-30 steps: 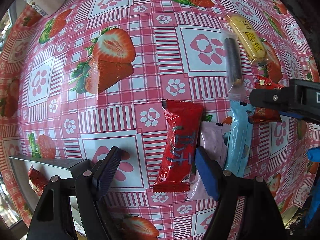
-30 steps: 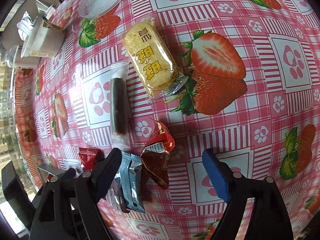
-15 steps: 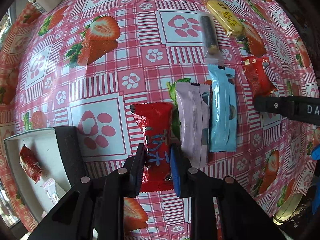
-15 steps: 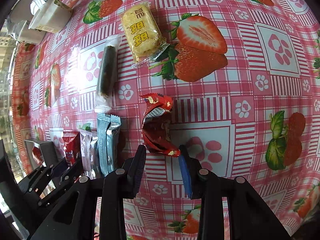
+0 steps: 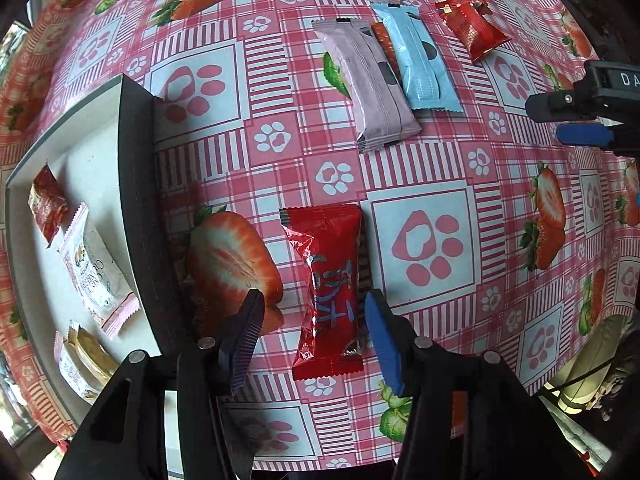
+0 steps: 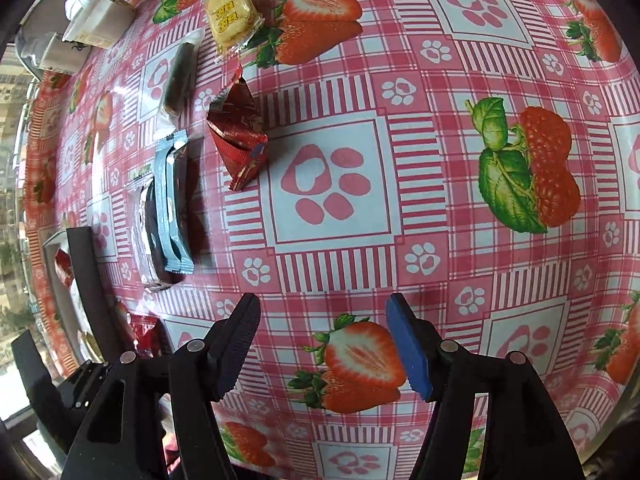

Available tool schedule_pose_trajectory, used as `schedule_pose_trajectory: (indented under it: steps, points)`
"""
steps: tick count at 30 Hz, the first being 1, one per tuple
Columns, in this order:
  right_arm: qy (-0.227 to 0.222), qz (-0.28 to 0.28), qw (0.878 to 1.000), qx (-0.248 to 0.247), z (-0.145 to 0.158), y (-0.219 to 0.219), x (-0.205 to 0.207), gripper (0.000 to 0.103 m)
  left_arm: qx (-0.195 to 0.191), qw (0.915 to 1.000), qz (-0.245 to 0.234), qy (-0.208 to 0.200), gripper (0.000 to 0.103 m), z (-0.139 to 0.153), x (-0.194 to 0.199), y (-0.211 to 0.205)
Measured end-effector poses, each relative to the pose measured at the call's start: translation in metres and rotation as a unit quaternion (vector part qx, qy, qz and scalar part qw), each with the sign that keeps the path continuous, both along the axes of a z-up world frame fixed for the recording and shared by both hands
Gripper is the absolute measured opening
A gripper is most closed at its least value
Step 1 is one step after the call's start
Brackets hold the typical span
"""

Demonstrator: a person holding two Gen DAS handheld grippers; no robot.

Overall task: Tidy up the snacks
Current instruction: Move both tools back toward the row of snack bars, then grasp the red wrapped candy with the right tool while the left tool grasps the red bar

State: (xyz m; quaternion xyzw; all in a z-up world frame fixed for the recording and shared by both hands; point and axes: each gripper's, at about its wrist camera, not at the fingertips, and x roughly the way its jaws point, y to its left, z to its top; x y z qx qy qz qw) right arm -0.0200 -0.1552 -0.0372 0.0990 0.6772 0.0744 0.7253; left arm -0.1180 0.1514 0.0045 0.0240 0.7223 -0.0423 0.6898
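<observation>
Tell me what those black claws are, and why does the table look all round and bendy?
Those claws are two pinching tools, one in each of a person's hands. Each carries a small camera looking down, and its wide lens bends the picture. One picture is from the left gripper, the other from the right gripper. Below is a strawberry tablecloth with wrapped snacks: a pink bar, a blue bar, a crumpled red packet and a yellow cracker pack. A box has some snacks inside. Both grippers' jaws have just been opening. A smooth red packet lies between the left jaws, not squeezed. Nothing is between the right jaws.
</observation>
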Motion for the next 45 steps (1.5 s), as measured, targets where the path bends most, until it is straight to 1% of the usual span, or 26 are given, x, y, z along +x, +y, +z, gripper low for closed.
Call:
schedule_pose_trajectory:
  steps: [3, 5, 9, 10, 11, 12, 14, 15, 17, 20, 24, 26, 27, 28, 29, 31, 33, 36, 38, 40, 41, 43, 45]
  points:
    - [-0.013, -0.002, 1.000, 0.003, 0.005, 0.013, 0.028, 0.067, -0.006, 0.9996, 0.026, -0.006, 0.065, 0.009, 0.008, 0.007]
    - [-0.016, -0.002, 1.000, 0.007, 0.006, 0.020, 0.045, 0.067, -0.006, 0.9992, 0.038, -0.011, 0.071, 0.016, 0.012, 0.010]
    - [-0.026, 0.021, 0.999, -0.010, 0.005, 0.033, 0.073, 0.066, -0.003, 0.9988, 0.048, -0.012, 0.074, 0.027, 0.019, 0.009]
    - [-0.027, 0.026, 0.999, -0.018, 0.004, 0.035, 0.075, 0.057, -0.002, 0.9988, 0.048, -0.010, 0.074, 0.029, 0.022, 0.012]
    - [-0.030, 0.031, 0.999, -0.026, 0.002, 0.043, 0.078, 0.036, -0.001, 0.9988, 0.048, -0.009, 0.074, 0.031, 0.024, 0.015]
    - [-0.031, 0.034, 0.999, -0.026, 0.002, 0.045, 0.078, 0.034, 0.001, 0.9989, 0.046, -0.008, 0.074, 0.031, 0.020, 0.014]
    - [-0.032, 0.038, 0.999, -0.022, 0.003, 0.044, 0.071, 0.031, 0.002, 0.9990, 0.043, -0.005, 0.074, 0.030, 0.020, 0.011]
    - [-0.033, 0.041, 0.998, -0.023, 0.004, 0.039, 0.065, 0.031, 0.003, 0.9991, 0.042, -0.004, 0.074, 0.022, 0.021, 0.009]
    - [-0.028, 0.044, 0.998, -0.023, 0.004, 0.028, 0.049, 0.030, 0.005, 0.9993, 0.038, -0.001, 0.074, 0.017, 0.019, 0.003]
    - [-0.008, 0.042, 0.999, -0.019, -0.003, 0.012, 0.016, 0.030, 0.004, 0.9995, 0.031, -0.001, 0.074, 0.008, 0.013, -0.004]
    - [0.031, 0.014, 0.999, -0.001, -0.019, -0.011, -0.035, 0.031, 0.004, 0.9998, 0.022, 0.002, 0.074, 0.000, 0.016, -0.011]
    - [0.048, 0.000, 0.999, 0.004, -0.026, -0.019, -0.055, 0.035, 0.005, 0.9998, 0.020, 0.002, 0.074, -0.004, 0.015, -0.011]
    - [0.054, -0.004, 0.999, -0.001, -0.029, -0.021, -0.060, 0.037, 0.005, 0.9998, 0.020, 0.003, 0.074, -0.008, 0.015, -0.012]
    - [0.055, -0.008, 0.998, -0.010, -0.029, -0.022, -0.063, 0.062, 0.006, 0.9998, 0.020, 0.004, 0.074, -0.011, 0.017, -0.012]
    - [0.046, -0.009, 0.999, -0.015, -0.027, -0.025, -0.065, 0.082, 0.006, 0.9998, 0.019, 0.005, 0.075, -0.015, 0.019, -0.012]
    - [0.033, -0.009, 0.999, -0.019, -0.019, -0.023, -0.058, 0.082, 0.011, 0.9998, 0.017, 0.005, 0.075, -0.020, 0.020, -0.012]
    - [0.016, -0.011, 1.000, -0.016, -0.004, -0.031, -0.042, 0.082, 0.015, 0.9997, 0.018, 0.006, 0.075, -0.022, 0.022, -0.009]
    - [-0.010, -0.012, 1.000, -0.018, 0.010, -0.017, -0.009, 0.082, 0.018, 0.9995, 0.025, 0.010, 0.075, -0.030, 0.023, -0.006]
    - [-0.019, -0.008, 1.000, -0.021, 0.013, -0.007, 0.011, 0.082, 0.020, 0.9993, 0.028, 0.012, 0.076, -0.036, 0.023, -0.005]
    - [-0.020, 0.001, 0.999, -0.030, 0.012, 0.006, 0.030, 0.082, 0.021, 0.9992, 0.030, 0.015, 0.076, -0.042, 0.023, -0.005]
    - [-0.019, 0.007, 0.999, -0.037, 0.010, 0.011, 0.037, 0.082, 0.021, 0.9992, 0.032, 0.012, 0.079, -0.043, 0.024, -0.004]
    - [-0.013, 0.022, 0.998, -0.059, 0.001, 0.029, 0.055, 0.082, 0.018, 0.9992, 0.035, 0.009, 0.082, -0.047, 0.025, -0.004]
    - [-0.003, 0.028, 0.997, -0.073, -0.008, 0.039, 0.061, 0.082, 0.016, 0.9992, 0.037, 0.008, 0.085, -0.050, 0.026, -0.003]
